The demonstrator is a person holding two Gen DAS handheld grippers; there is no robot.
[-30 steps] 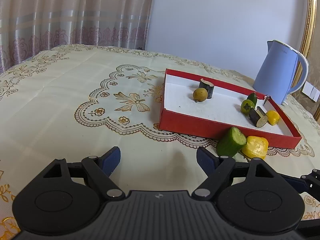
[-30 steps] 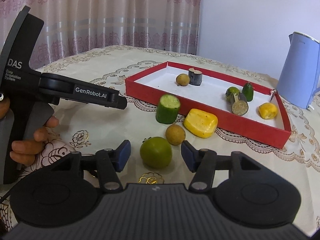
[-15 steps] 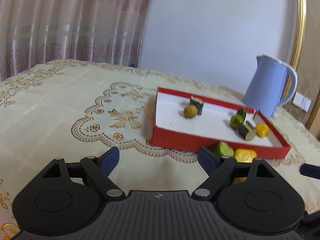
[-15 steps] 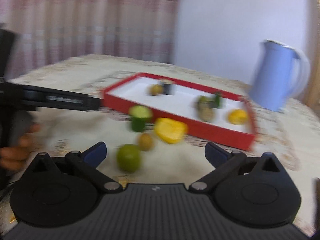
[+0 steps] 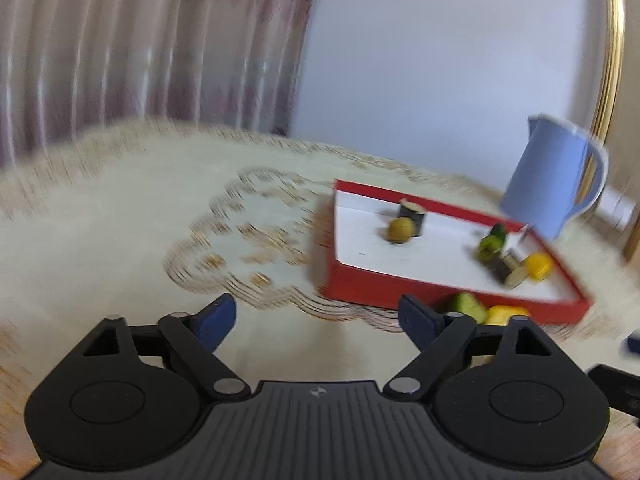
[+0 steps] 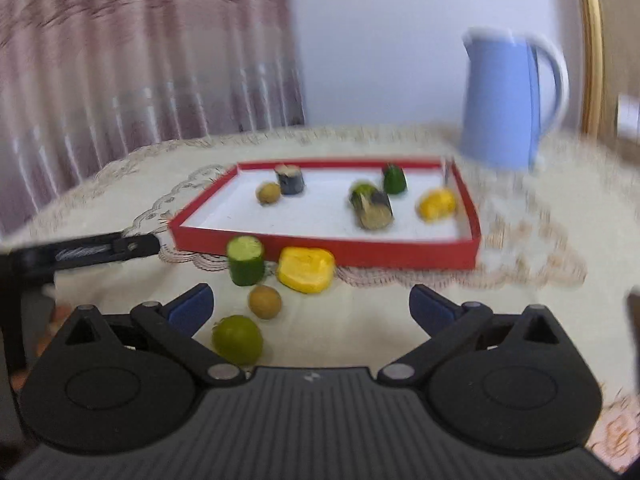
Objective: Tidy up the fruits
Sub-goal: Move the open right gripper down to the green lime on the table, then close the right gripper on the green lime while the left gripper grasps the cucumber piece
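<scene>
On the embroidered tablecloth (image 6: 400,320), a red tray (image 6: 320,246) is seen with a brown round fruit (image 6: 269,193), a dark cut piece (image 6: 291,179), a green piece (image 6: 394,178), a dark stub (image 6: 374,208) and a yellow piece (image 6: 436,205) laid inside. Just outside its near wall, a cucumber chunk (image 6: 245,260) is stood upright beside a yellow pepper piece (image 6: 306,269); nearer the camera, a small brown fruit (image 6: 265,301) and a lime (image 6: 237,339) are left on the cloth. The right gripper (image 6: 311,308) is spread wide and released, the lime just inside its left finger but untouched. The left gripper (image 5: 316,318) has just been opened further, nothing between its jaws. A blue kettle (image 6: 504,104) is stood behind the tray.
</scene>
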